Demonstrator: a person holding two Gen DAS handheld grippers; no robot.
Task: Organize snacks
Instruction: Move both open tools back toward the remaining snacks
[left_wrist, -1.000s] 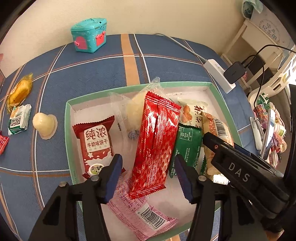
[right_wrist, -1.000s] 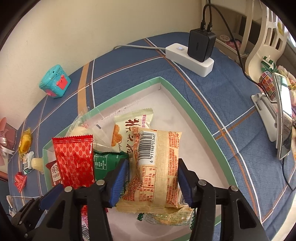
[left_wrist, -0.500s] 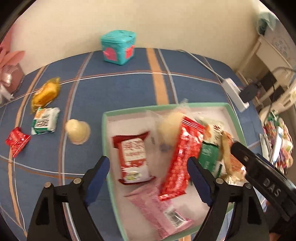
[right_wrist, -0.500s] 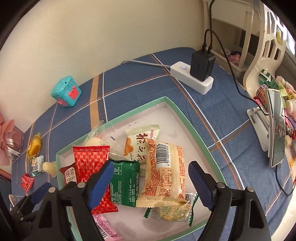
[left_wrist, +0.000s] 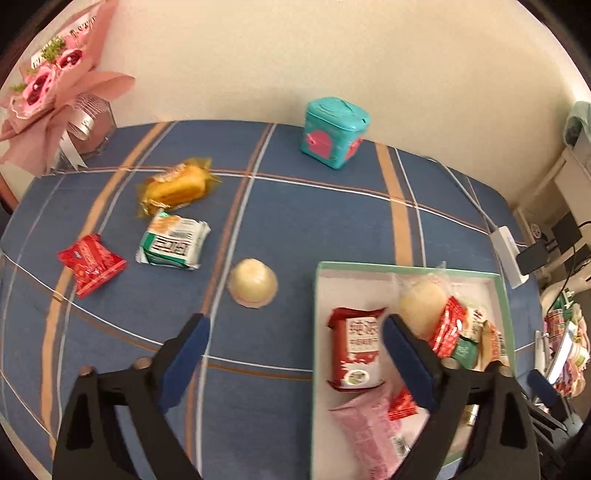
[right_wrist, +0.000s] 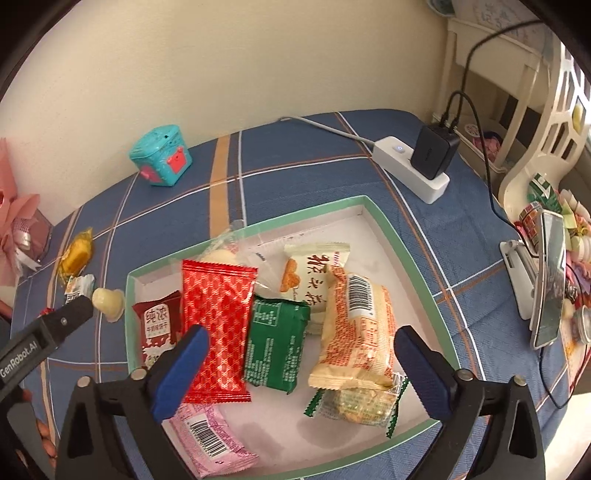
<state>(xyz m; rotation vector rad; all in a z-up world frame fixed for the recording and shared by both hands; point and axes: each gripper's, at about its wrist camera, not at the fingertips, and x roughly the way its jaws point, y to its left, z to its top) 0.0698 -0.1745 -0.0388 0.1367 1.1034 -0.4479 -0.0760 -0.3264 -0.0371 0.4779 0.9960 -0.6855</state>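
Both tongs are spreading their jaws with nothing between them. Left tongs (left_wrist: 295, 354) hang over the blue plaid desk (left_wrist: 332, 206), beside the green-rimmed white cardboard tray (right_wrist: 402, 254); right tongs (right_wrist: 301, 363) hang above the tray, where a long red foil packet (right_wrist: 216, 332), a green wrapper (right_wrist: 277, 347) and an orange-printed cracker bag (right_wrist: 354, 332) lie. Out on the desk: a pale jelly cup (left_wrist: 253, 282), a green-and-white biscuit pack (left_wrist: 173, 243), a small red pouch (left_wrist: 90, 264) and a yellow-wrapped cake (left_wrist: 173, 188)
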